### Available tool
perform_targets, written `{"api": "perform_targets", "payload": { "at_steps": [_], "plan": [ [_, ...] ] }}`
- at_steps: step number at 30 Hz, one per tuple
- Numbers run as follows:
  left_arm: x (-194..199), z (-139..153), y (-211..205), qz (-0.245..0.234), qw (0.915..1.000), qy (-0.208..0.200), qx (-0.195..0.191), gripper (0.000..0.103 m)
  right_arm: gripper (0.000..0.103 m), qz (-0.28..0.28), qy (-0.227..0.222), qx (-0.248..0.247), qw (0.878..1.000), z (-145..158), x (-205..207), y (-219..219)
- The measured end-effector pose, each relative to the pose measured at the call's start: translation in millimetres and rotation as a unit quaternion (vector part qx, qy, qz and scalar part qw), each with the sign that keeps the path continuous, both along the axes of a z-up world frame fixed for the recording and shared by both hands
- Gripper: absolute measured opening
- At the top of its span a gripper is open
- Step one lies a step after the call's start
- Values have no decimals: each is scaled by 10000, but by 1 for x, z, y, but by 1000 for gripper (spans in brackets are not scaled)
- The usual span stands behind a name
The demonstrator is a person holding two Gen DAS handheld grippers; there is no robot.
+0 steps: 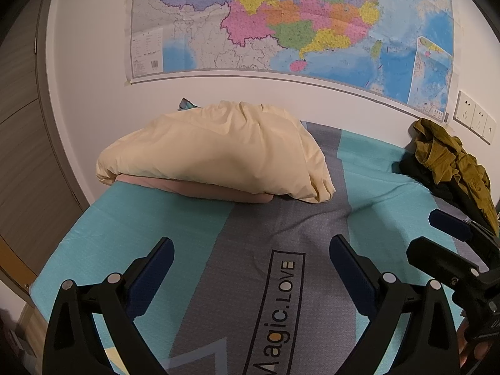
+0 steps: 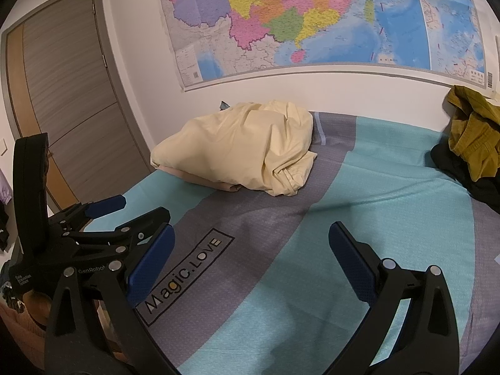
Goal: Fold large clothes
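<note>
Clothes — an olive garment (image 1: 450, 156) crumpled on dark ones at the bed's (image 2: 359, 218) far right edge by the wall — look soft, light and floppy; we hold left gripper (image 1: 250, 259) and right gripper (image 2: 250, 250) spread, empty, and would pinch a hem or collar.

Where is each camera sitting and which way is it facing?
Left wrist: on the left hand-held gripper, open above the bedspread, facing the wall map; the right hand-held gripper shows at right.
Right wrist: on the right one, open, same direction; the left one shows at left.
Shared: cream bundle, olive garment, map.
</note>
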State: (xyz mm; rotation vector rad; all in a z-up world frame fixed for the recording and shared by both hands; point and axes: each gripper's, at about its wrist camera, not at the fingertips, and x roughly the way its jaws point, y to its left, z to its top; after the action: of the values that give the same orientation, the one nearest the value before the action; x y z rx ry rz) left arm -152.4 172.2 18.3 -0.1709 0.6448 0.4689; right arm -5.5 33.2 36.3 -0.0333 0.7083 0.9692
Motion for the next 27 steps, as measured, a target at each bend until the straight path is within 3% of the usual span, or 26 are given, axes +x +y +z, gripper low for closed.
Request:
{"api": "perform_targets", "payload": {
  "at_steps": [27],
  "plan": [
    [2,-7,3,-16,10000,28,-48,96,97,23,24,-90,10000,-3,2,3]
  ]
}}
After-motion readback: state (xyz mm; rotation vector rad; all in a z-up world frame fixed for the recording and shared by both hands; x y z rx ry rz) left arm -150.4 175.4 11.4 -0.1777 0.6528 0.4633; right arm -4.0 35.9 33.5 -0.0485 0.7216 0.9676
